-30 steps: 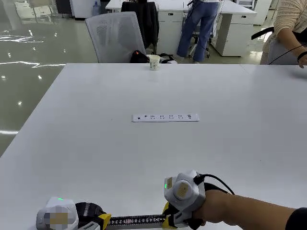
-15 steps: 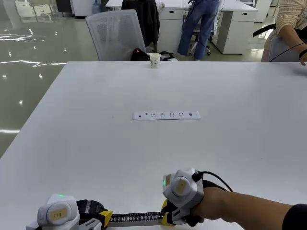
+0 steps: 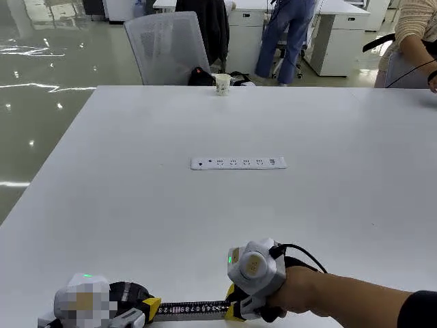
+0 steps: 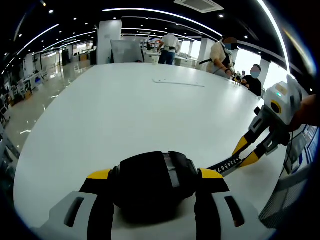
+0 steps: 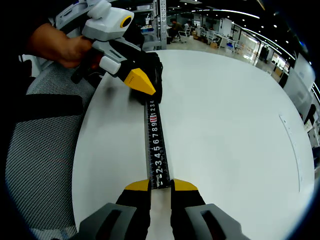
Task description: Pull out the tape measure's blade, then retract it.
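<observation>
A black tape measure case (image 4: 152,185) sits low over the white table (image 3: 205,219), and my left gripper (image 4: 155,176) is shut on it between its yellow-tipped jaws. In the head view the case (image 3: 126,297) is at the bottom left. A short stretch of black numbered blade (image 5: 155,150) runs from the case (image 5: 150,67) to my right gripper (image 5: 160,186), which is shut on the blade's end. The blade (image 3: 194,309) lies level between the left gripper (image 3: 147,311) and the right gripper (image 3: 232,311). The blade (image 4: 225,164) ends at the right gripper (image 4: 247,152).
A white power strip (image 3: 237,162) lies mid-table and a paper cup (image 3: 222,84) stands at the far edge. A grey chair (image 3: 167,48) is behind the table, with a person standing (image 3: 287,34) beyond it and another person (image 3: 416,41) at the right. The table's near edge is just below the grippers.
My right gripper has drifted a little left toward the case, so the drawn-out blade looks slightly shorter. The left gripper has barely moved.
</observation>
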Demonstrator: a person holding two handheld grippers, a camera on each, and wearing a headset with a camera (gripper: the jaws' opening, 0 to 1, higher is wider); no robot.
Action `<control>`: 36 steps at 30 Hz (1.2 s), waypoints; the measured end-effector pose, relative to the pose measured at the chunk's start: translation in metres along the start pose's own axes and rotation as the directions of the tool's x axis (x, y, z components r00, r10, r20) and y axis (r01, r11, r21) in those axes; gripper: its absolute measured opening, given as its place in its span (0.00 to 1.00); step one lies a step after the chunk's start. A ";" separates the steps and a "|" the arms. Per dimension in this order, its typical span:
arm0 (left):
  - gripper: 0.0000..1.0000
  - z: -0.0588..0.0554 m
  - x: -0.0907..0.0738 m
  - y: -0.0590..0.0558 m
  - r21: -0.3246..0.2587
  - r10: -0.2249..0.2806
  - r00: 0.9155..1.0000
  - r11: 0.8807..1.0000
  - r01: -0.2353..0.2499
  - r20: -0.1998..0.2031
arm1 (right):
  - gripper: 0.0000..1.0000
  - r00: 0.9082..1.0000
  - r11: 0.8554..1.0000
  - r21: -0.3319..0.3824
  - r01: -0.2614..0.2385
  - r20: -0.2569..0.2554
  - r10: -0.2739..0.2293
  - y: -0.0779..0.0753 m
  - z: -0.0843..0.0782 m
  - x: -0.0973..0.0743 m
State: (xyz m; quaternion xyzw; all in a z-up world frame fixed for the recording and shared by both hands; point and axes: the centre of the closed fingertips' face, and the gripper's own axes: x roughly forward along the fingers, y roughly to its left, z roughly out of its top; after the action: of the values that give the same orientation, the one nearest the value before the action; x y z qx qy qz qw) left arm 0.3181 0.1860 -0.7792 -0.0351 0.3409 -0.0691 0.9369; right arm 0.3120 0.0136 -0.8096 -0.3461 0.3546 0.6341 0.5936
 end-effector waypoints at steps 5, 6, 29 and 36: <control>0.60 0.000 0.000 -0.001 -0.001 -0.003 1.000 1.000 0.003 -0.004 | 0.12 1.000 1.000 0.000 0.003 0.001 -0.003 0.000 0.002 0.001; 0.60 0.000 0.000 -0.001 -0.002 -0.003 1.000 1.000 0.003 -0.005 | 0.12 1.000 1.000 0.000 0.003 0.002 -0.003 0.000 0.002 0.002; 0.60 -0.001 0.000 -0.001 -0.004 -0.007 1.000 1.000 0.007 -0.013 | 0.12 1.000 1.000 -0.002 0.001 0.007 -0.001 0.001 0.009 0.006; 0.61 -0.001 0.000 -0.002 -0.004 -0.009 1.000 1.000 0.009 -0.018 | 0.12 1.000 1.000 -0.002 0.003 0.009 -0.003 0.001 0.011 0.007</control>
State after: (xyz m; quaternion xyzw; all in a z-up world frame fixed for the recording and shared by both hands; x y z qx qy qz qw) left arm 0.3171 0.1845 -0.7802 -0.0378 0.3495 -0.0731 0.9333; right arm 0.3102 0.0270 -0.8102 -0.3445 0.3508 0.6349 0.5959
